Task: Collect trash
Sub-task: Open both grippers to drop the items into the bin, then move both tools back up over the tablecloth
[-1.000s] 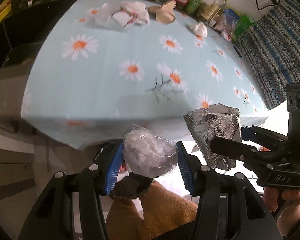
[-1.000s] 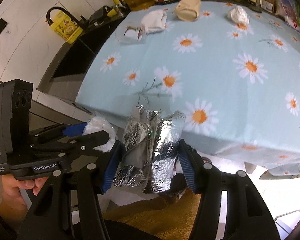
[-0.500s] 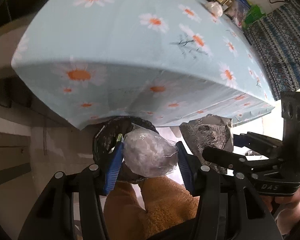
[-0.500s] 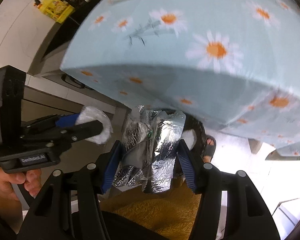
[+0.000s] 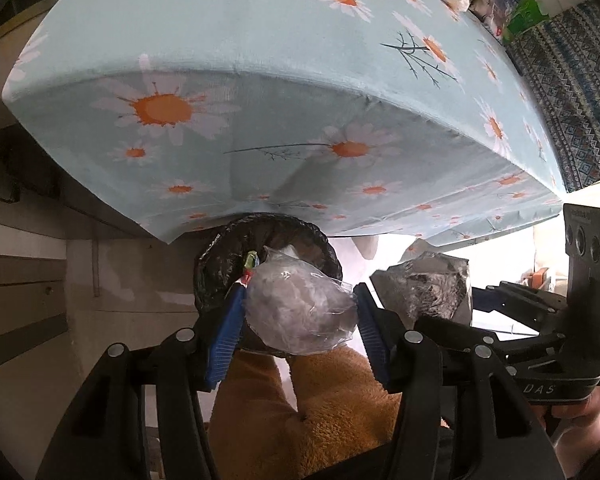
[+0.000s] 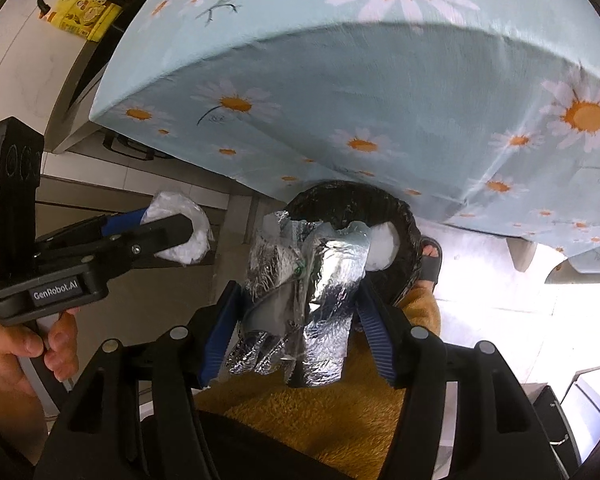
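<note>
The left gripper (image 5: pixel 300 320) points steeply down over a bin lined with a black bag (image 5: pixel 220 264), which stands on the floor just under the near edge of the table draped in a light blue daisy tablecloth (image 5: pixel 260 40). Between its blue pads sits a clear plastic bag stuffed with white crumpled tissue (image 5: pixel 300 308), rounded and wrinkled, a bit of red and green showing at its upper left corner. The jaws are opening; the left pad touches the bag, while a thin gap shows at the right pad, so the grip looks slack. To its right, the right gripper (image 6: pixel 296 312) is also aimed down at the bin, whose dark rim (image 6: pixel 404 216) lies just beyond the fingertips. In it hangs a crumpled silver foil wrapper (image 6: pixel 320 280), shiny and creased, with a clear film panel on its left half and its lower end drooping below the pads. These jaws are opening too, and a gap shows between the right pad and the foil. A white wad (image 6: pixel 382 250) already lies inside the bin. Orange fleece trousers (image 6: pixel 340 408) fill the near foreground, and a foot in a dark sandal (image 6: pixel 430 264) rests right of the bin.
</note>
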Tool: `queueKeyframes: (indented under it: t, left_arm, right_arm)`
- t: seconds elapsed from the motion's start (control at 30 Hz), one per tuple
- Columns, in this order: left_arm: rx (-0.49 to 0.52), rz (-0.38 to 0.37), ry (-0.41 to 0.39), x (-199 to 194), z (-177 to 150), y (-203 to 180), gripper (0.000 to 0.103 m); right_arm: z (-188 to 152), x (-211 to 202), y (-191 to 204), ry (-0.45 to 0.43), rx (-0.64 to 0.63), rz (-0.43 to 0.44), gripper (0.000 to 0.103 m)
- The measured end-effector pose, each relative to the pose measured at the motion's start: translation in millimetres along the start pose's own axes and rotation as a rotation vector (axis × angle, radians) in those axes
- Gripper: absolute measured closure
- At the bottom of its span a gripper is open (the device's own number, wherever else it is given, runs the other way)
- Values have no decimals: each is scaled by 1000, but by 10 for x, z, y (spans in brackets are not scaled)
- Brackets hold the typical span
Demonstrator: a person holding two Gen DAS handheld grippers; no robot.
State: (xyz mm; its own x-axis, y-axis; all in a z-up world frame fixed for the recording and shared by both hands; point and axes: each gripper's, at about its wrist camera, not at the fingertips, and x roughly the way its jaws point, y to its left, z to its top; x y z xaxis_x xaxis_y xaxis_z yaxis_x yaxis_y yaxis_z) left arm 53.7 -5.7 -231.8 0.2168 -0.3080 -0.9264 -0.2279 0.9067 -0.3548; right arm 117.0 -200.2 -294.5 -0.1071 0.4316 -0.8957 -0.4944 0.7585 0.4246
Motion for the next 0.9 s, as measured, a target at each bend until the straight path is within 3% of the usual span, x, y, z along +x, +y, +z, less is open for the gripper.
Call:
queueKeyframes:
  t: [0.1, 0.67, 0.9]
  left_arm:
    - [-12, 12, 7, 24, 11, 18, 35]
    - [-36, 17, 3, -4, 54, 61, 34]
    - [-17, 0, -50, -237, 69, -4, 34]
  right_arm:
    - [-10, 24, -21, 14, 14, 5, 29]
    - [-12, -167, -55, -27, 26, 6, 28]
    - [17, -361, 57, -73, 2, -3, 28]
